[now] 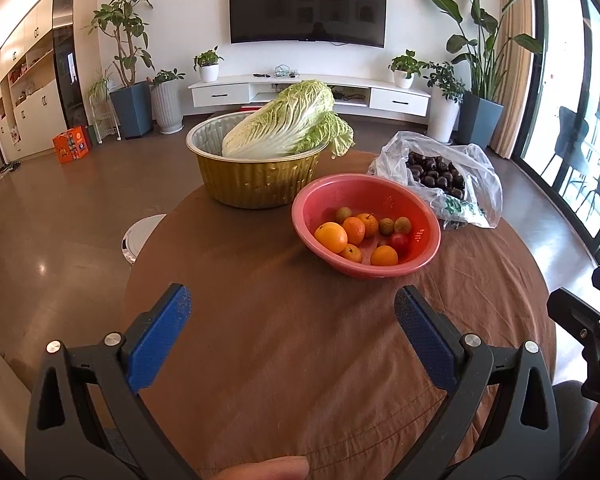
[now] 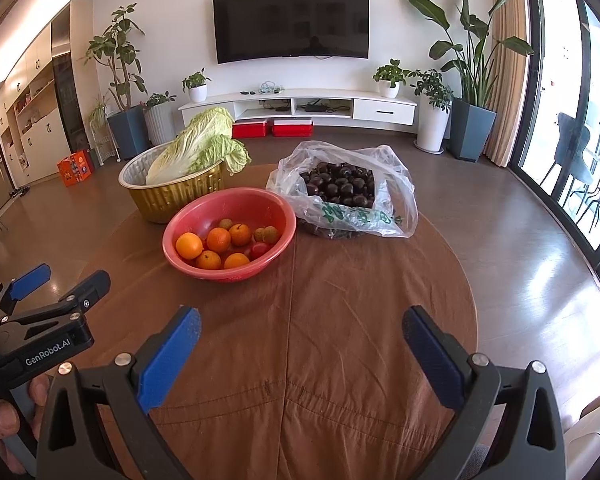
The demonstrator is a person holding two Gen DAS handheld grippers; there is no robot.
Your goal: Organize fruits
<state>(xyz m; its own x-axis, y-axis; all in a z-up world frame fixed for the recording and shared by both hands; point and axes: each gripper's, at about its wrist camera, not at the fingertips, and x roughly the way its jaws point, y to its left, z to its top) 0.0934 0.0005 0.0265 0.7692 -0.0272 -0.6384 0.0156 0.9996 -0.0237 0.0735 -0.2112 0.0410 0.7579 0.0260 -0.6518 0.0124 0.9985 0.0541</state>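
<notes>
Three containers face you in the left wrist view: a gold foil basin (image 1: pixel 256 178) holding a napa cabbage (image 1: pixel 284 122), a pink colander (image 1: pixel 366 226) of oranges (image 1: pixel 331 237) at center right, and a plastic bag (image 1: pixel 440 178) of dark chestnuts. Your left gripper (image 1: pixel 292 306) is spread, empty. In the right wrist view the colander (image 2: pixel 229 234) sits center left; your right gripper (image 2: pixel 301 327) gapes empty.

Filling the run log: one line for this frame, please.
left gripper: open, empty | right gripper: open, empty | fruit in pink bowl | cabbage in gold basin | dark fruit in plastic bag | nothing grasped

Pink bowl (image 1: pixel 420 216), brown tablecloth (image 1: pixel 300 340)
</notes>
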